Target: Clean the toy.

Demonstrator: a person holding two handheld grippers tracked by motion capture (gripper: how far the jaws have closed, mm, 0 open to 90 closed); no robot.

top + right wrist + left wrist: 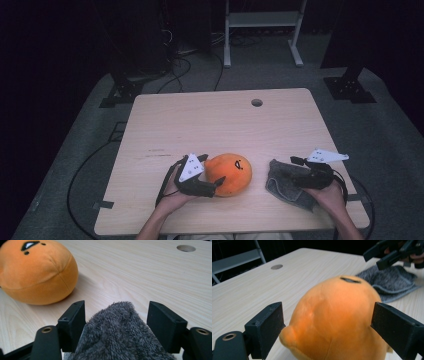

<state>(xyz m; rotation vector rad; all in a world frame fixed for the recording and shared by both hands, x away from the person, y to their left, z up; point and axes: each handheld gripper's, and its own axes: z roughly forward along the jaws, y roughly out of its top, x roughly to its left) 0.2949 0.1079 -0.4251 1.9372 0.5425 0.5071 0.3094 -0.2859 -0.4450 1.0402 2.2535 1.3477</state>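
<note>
On table, left hand-held gripper (327, 325) wide around orange plush (337, 320), right hand-held gripper (116, 322) wide around grey cloth (120, 332)

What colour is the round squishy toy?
Orange, with a small black mark on top. The plush toy shows best in the right gripper view.

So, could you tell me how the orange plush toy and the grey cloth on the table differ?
The orange plush toy is round, plump and smooth, while the grey cloth lies crumpled and looks fuzzy. The toy has a dark stitched mark on top; the cloth is plain. The toy sits between the open jaws of the left gripper, the cloth between those of the right gripper. Both are soft and rest on the wooden table.
</note>
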